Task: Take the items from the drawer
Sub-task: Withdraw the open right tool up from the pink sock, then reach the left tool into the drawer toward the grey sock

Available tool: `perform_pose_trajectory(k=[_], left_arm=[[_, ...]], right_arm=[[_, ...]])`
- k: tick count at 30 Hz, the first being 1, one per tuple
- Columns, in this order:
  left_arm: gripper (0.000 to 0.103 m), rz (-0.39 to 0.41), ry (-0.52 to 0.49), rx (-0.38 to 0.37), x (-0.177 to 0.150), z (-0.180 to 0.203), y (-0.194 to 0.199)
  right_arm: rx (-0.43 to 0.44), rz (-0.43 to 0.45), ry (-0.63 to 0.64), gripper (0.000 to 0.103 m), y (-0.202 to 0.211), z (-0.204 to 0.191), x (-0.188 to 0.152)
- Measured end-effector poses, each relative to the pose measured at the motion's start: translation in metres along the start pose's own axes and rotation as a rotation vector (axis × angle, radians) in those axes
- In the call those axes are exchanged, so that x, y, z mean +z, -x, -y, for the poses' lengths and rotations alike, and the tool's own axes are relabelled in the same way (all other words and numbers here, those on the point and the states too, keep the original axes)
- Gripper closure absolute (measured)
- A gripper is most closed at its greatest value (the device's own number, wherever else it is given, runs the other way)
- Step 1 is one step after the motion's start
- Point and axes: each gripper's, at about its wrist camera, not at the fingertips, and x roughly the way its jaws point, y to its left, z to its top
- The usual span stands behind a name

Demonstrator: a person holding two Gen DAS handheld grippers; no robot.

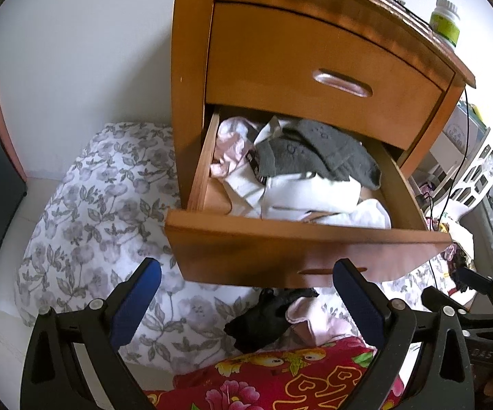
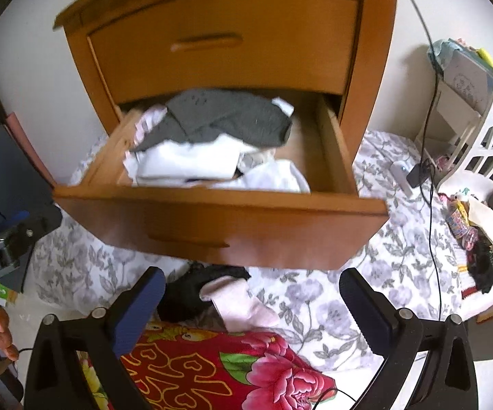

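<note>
Both hand-held grippers hover wide open and empty, left (image 1: 246,307) and right (image 2: 251,311), below the pulled-out wooden lower drawer (image 2: 219,225). Ahead and above them, the crumpled dark grey cloth (image 2: 226,119) tops the pile; best to pinch a raised fold there, then lift straight up.
</note>
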Motion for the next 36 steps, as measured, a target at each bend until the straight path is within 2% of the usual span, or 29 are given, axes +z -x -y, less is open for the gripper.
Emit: perform_pose_trajectory(k=[8, 14, 18, 24, 36], left_arm=[[0.003, -0.006, 0.013, -0.007, 0.031, 0.002, -0.003], [0.003, -0.014, -0.015, -0.018, 0.062, 0.012, -0.015], [0.003, -0.065, -0.028, -0.055, 0.085, 0.021, -0.038], [0.003, -0.135, -0.047, -0.061, 0.107, 0.036, -0.076], [0.003, -0.207, -0.121, -0.012, 0.135, 0.070, -0.135]], right_arm=[[-0.002, 0.049, 0.016, 0.000, 0.017, 0.002, 0.013], [-0.023, 0.086, 0.026, 0.000, 0.026, 0.007, 0.026], [-0.032, 0.099, 0.016, 0.000, 0.025, 0.012, 0.032], [-0.036, 0.074, 0.005, 0.000, 0.012, 0.018, 0.032], [-0.035, 0.040, -0.006, 0.000, -0.003, 0.026, 0.027]])
